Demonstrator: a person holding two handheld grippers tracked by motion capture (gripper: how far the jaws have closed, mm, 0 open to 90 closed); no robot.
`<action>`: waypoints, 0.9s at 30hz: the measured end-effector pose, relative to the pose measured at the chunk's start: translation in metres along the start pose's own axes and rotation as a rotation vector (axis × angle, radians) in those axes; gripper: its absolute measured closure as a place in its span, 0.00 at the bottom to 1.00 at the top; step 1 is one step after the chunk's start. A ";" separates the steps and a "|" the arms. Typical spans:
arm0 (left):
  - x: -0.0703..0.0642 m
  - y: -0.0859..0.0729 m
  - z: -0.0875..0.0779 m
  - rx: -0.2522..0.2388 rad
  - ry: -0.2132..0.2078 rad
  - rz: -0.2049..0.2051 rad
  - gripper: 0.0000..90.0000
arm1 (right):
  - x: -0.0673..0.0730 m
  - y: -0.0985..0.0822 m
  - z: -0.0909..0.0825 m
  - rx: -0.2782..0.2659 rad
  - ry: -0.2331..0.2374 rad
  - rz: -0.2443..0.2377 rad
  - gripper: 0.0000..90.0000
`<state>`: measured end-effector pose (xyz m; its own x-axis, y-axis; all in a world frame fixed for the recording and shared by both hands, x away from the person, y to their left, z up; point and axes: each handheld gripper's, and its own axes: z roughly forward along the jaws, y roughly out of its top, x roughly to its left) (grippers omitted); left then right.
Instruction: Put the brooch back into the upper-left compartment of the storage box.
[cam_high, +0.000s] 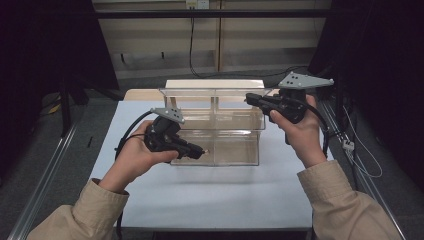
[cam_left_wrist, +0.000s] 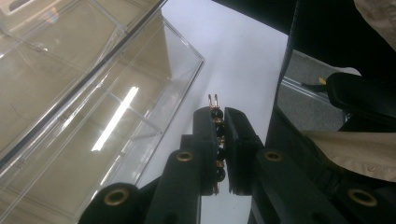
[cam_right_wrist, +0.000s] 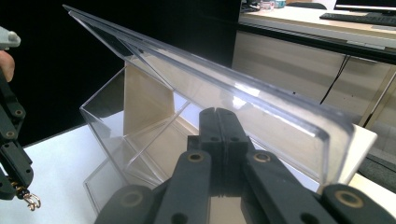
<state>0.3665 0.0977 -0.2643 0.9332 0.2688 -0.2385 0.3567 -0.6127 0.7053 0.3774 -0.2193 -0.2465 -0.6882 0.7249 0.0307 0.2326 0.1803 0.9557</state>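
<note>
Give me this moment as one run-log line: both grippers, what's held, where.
left gripper: shut on beaded chain, at clear tiered box front | right gripper: shut, empty, at box's top edge | table: white

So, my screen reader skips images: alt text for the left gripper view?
The left gripper is shut on a string of dark beads with a gold clasp, beside a clear plastic organiser on a white table.

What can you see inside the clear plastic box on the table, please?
The clear box shows bare tiers and dividers, with nothing lying in the visible compartments. The left gripper covers part of its front lower tier, so that corner cannot be checked.
</note>
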 end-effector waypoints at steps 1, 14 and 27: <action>0.001 0.000 0.000 -0.006 -0.019 0.004 0.93 | 0.000 0.000 0.000 0.000 0.001 -0.001 1.00; 0.001 0.006 -0.004 -0.003 -0.009 0.012 0.93 | 0.000 0.000 -0.002 0.004 0.003 -0.002 1.00; 0.004 0.013 -0.013 -0.010 -0.004 0.011 0.93 | 0.000 0.001 -0.003 0.003 0.003 0.000 1.00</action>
<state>0.3741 0.0999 -0.2472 0.9374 0.2585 -0.2333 0.3456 -0.6080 0.7148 0.3756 -0.2214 -0.2443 -0.6902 0.7230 0.0315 0.2343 0.1820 0.9550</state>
